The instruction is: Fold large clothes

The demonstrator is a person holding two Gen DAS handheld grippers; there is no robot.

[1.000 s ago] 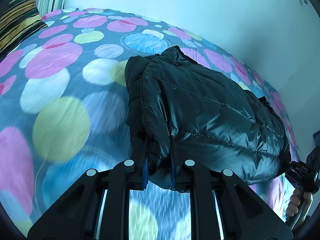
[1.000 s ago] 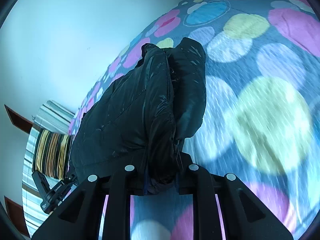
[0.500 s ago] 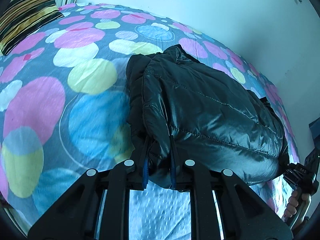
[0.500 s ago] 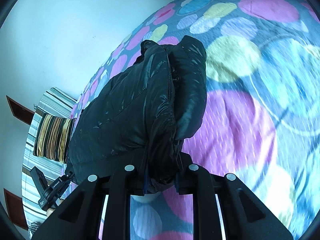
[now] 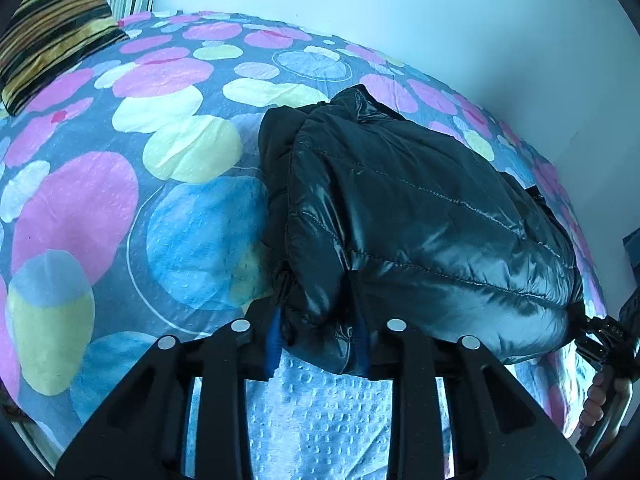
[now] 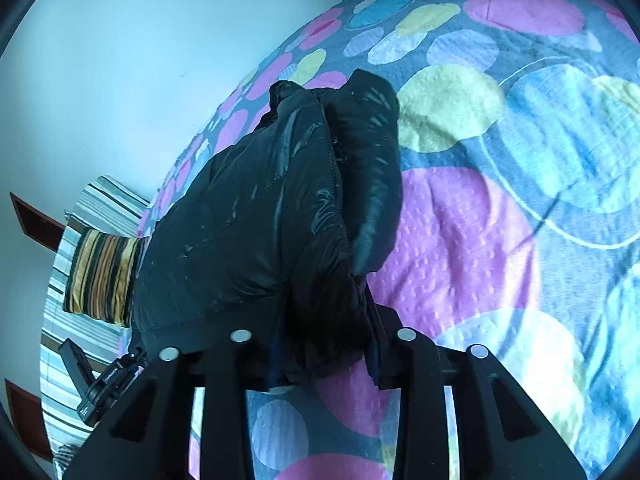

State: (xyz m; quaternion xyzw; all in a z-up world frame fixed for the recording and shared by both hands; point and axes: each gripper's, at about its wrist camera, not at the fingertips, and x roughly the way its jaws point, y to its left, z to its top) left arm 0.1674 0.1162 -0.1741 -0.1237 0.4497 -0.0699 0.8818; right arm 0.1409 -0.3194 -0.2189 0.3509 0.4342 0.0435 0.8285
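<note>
Had a shiny black puffer jacket [image 5: 420,220] bunched up and doubled over, hanging just above a bedspread [image 5: 120,200] covered in pink, yellow and blue circles. Looked lifted at the near edge, far end maybe touching the bed, couldn't really tell.

Left gripper [image 5: 318,340] was pinched down on one near corner of the jacket, blue-lined fingers [image 5: 273,340] squeezed in with a fat wad of quilted fabric between them. Right gripper [image 6: 324,356] was doing the same at the other corner, jaws nearly closed around a dark fold, pads mostly buried in it.

From the left wrist view, could spot the right gripper off at the far right edge with a hand [image 5: 604,396] wrapped round its handle. Striped pillow [image 6: 102,276] sat at the head of the bed, well apart from the jacket, plain pale wall [image 5: 400,8] behind.
</note>
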